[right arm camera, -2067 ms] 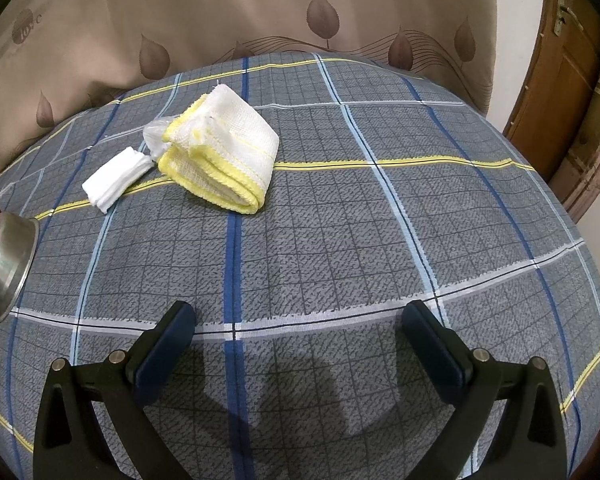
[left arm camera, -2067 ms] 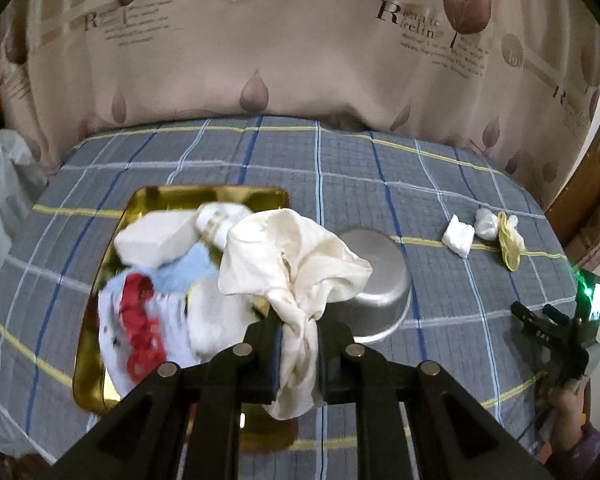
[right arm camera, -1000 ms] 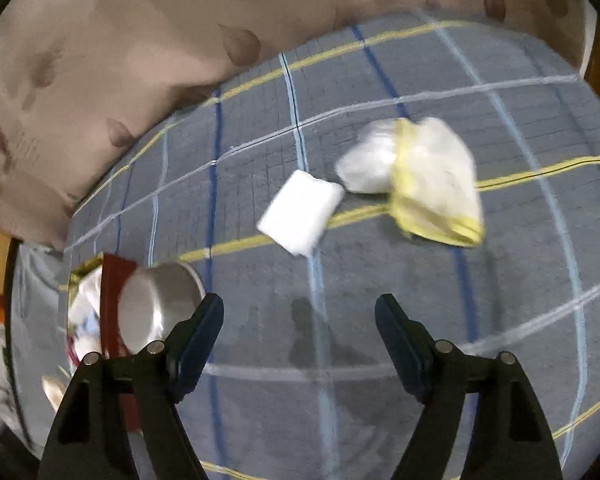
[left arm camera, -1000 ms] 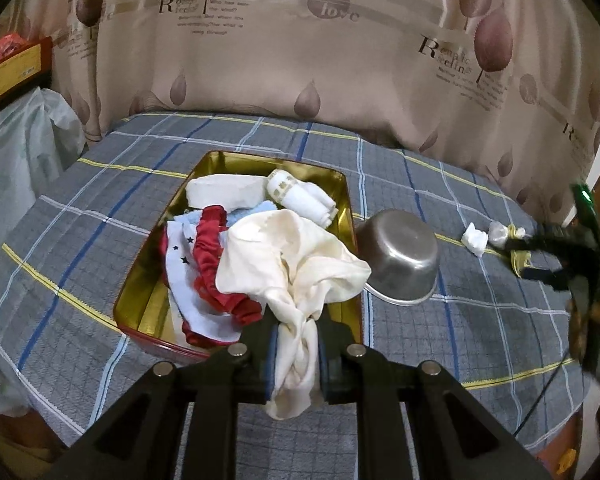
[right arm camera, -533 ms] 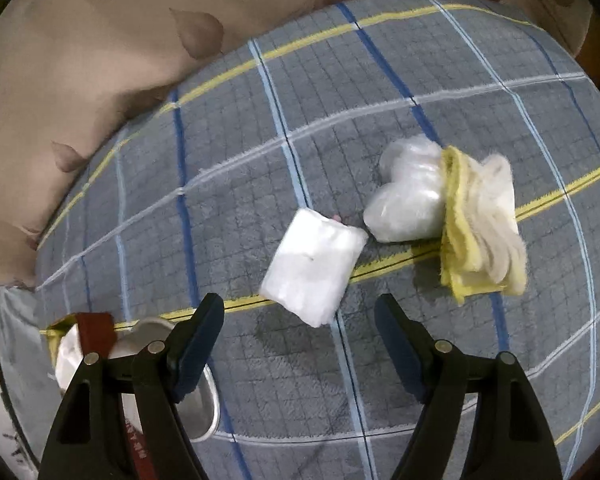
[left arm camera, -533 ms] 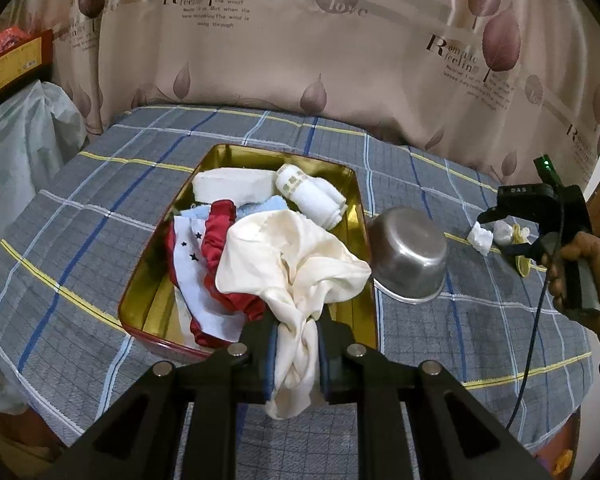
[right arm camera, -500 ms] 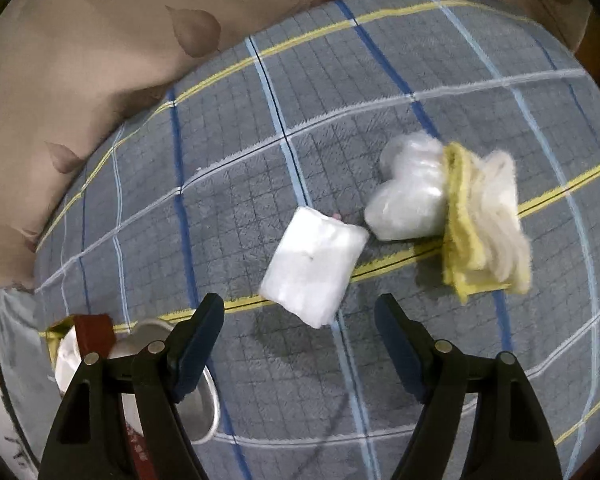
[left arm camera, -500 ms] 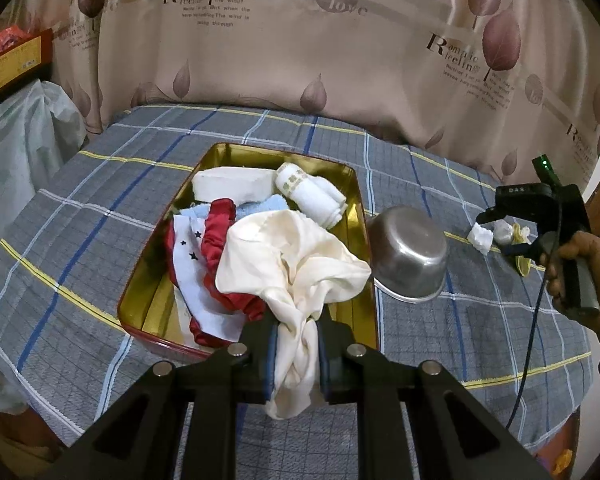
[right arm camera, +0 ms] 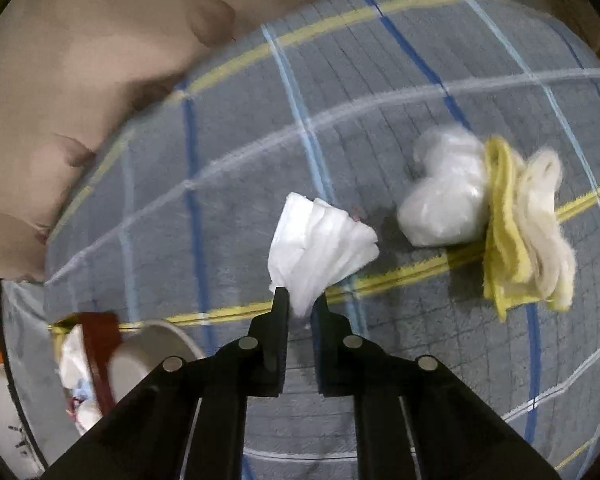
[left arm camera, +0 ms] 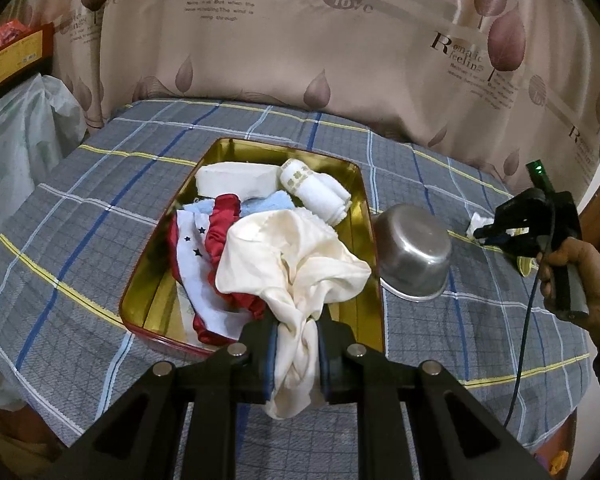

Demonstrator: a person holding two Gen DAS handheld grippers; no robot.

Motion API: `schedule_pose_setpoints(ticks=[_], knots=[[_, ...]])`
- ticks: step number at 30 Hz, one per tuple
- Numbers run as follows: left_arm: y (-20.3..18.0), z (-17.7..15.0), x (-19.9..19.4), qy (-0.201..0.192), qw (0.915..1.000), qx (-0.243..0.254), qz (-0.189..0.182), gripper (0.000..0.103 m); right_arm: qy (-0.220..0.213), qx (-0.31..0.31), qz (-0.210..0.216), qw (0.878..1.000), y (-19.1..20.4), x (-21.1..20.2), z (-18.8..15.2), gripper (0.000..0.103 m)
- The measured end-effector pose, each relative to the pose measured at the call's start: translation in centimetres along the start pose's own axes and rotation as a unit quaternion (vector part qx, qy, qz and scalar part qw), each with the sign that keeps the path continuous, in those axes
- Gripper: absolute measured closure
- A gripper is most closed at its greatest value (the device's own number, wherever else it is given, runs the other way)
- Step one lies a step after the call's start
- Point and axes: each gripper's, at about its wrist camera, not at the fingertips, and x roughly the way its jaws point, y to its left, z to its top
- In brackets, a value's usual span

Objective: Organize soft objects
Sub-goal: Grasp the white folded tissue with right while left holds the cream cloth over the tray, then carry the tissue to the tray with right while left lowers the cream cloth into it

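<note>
We have the left gripper (left arm camera: 296,344) clamped on a bunched cream cloth (left arm camera: 288,264), which hangs in front of the gold tray (left arm camera: 148,280) near the bed's near edge. The tray already carries a red-and-white garment (left arm camera: 204,256), a rolled white sock (left arm camera: 320,196) and a folded white piece (left arm camera: 232,180). A steel bowl (left arm camera: 414,252) sits just beside the tray's right rim.

Our right gripper (right arm camera: 300,300) is pinched together on one corner of a small folded white cloth (right arm camera: 320,244) toward the bed's right side; its layers fan out from the pinch. Near it lie a white bundle (right arm camera: 444,196) and a yellow-edged towel (right arm camera: 524,236), touching each other.

We judge all of these light and limp: they will sag and unfold from any single pinch, so taking hold across the thick folded middle should keep them tidy. The cream cloth looks smooth, perhaps slippery.
</note>
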Motion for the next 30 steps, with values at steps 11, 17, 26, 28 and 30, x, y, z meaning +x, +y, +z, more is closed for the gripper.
schedule_pose_setpoints(ticks=[11,17,26,28,30], knots=[[0.0,0.1,0.0,-0.002,1.0000,0.000,0.002,0.087,-0.005,-0.114,0.085,0.990,9.5,-3.2,-2.7,0.093],[0.2,-0.2,0.5,0.005,1.0000,-0.002,0.003,0.087,0.011,-0.155,0.105,0.982,13.4,-2.6,-4.8,0.093],[1.1,-0.1,0.5,0.005,0.9999,-0.015,-0.007,0.087,0.042,-0.204,0.128,0.970,15.3,-2.1,-9.6,0.093],[1.4,-0.1,0.6,0.009,0.9997,-0.020,-0.013,0.087,0.047,-0.214,0.135,0.966,15.5,-2.3,-11.0,0.093],[1.4,-0.2,0.7,0.012,0.9996,-0.020,-0.016,0.087,0.045,-0.225,0.139,0.963,15.3,-2.9,-12.5,0.093]])
